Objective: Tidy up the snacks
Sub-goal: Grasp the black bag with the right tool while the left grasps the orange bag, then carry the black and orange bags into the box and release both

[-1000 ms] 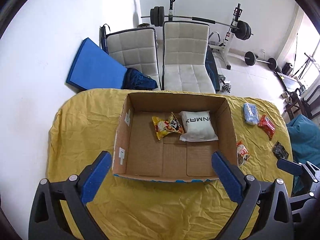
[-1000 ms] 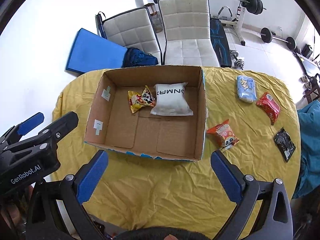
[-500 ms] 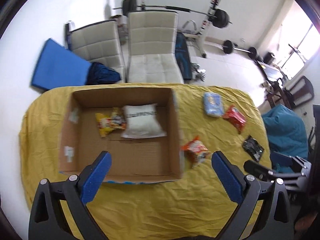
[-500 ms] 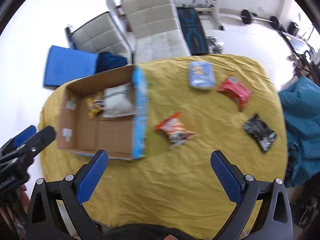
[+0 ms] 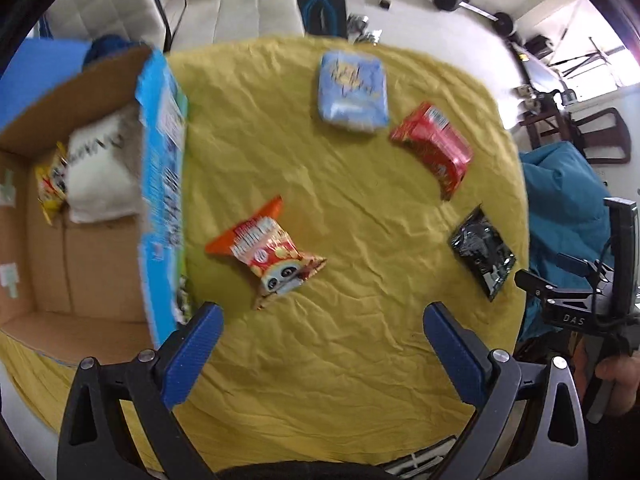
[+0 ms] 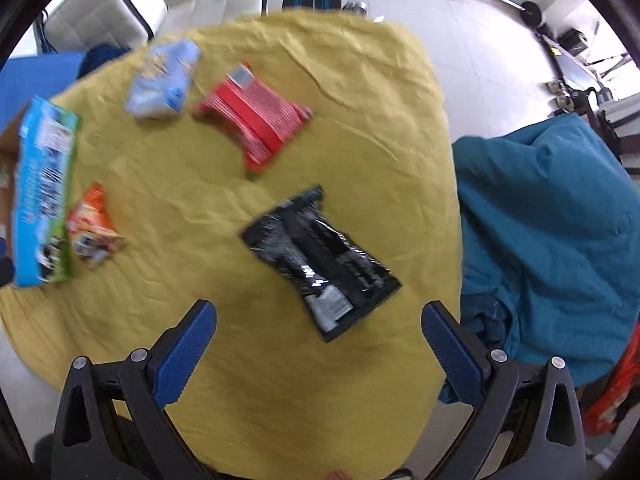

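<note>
A round table under a wrinkled yellow cloth [image 5: 352, 208] stands in a white room with padded chairs and gym weights behind it. The left gripper [image 5: 322, 344] hovers above the near edge, jaws wide apart and empty. Just ahead of it, nearer the left finger, lies the orange snack bag [image 5: 268, 254], close beside the cardboard box [image 5: 162, 184]. The box holds a white packet [image 5: 100, 172] and a yellow bag [image 5: 50, 184] touching it. Farther out lie the light blue packet [image 5: 353, 94], the red packet [image 5: 434, 148] and, toward the right edge, the black packet [image 5: 482, 250]. The right gripper [image 6: 318, 342] also hangs with jaws spread, empty, the black packet directly ahead between its fingers. A teal beanbag [image 6: 552, 240] sits beside the table.
</note>
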`<state>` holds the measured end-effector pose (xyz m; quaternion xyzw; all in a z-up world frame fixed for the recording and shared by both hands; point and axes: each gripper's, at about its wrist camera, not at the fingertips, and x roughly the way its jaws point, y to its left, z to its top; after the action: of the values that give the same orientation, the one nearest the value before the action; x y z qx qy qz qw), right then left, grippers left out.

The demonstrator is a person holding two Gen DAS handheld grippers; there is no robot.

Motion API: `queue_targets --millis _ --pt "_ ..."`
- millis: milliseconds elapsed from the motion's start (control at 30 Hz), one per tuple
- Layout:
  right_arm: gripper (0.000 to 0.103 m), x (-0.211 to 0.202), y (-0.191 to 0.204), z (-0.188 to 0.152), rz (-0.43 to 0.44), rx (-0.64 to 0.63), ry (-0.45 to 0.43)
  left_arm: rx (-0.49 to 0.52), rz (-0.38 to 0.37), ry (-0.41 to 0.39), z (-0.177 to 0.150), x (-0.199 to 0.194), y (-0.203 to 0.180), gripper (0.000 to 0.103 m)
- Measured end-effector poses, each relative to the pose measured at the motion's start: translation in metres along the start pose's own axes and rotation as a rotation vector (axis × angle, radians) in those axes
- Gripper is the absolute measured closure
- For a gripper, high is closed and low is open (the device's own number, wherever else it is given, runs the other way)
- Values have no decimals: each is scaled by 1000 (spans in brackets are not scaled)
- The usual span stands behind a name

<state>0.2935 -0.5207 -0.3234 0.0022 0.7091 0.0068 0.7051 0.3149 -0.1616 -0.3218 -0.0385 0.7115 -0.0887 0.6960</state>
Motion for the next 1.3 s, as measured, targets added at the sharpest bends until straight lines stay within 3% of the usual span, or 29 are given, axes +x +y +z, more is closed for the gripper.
queue_targets --millis 100,267,333,400,433,600,633,700,733,800,900,1000,1300 --pt "0 48 -11 10 -27 -82 57 -36 32 50 3 26 0 0" --pt "0 108 -10 23 36 -168 160 -128 53 136 10 62 14 0" --pt "10 122 -10 26 7 -171 178 -150 70 164 14 73 19 0" --pt "14 125 -11 27 -21 -156 167 -164 107 182 17 81 23 0" --pt "21 124 -12 27 -17 -136 158 -162 120 182 19 84 24 0" --pt "28 121 -25 20 79 65 201 -147 164 196 34 100 23 2" --pt "29 121 -27 18 97 102 208 -150 169 200 37 103 23 5" --pt "30 120 -28 13 138 168 219 -163 150 210 41 110 24 25" --pt "30 120 -29 11 190 203 229 -163 143 216 43 113 25 31" --pt "30 120 -29 8 269 234 249 -126 174 200 45 116 22 48" --pt "30 120 -27 6 291 211 261 -52 210 168 48 116 13 60" --pt "29 115 -23 7 228 184 243 -2 210 151 48 117 4 60" --pt "28 135 -33 7 200 229 241 74 191 165 29 138 -6 58"
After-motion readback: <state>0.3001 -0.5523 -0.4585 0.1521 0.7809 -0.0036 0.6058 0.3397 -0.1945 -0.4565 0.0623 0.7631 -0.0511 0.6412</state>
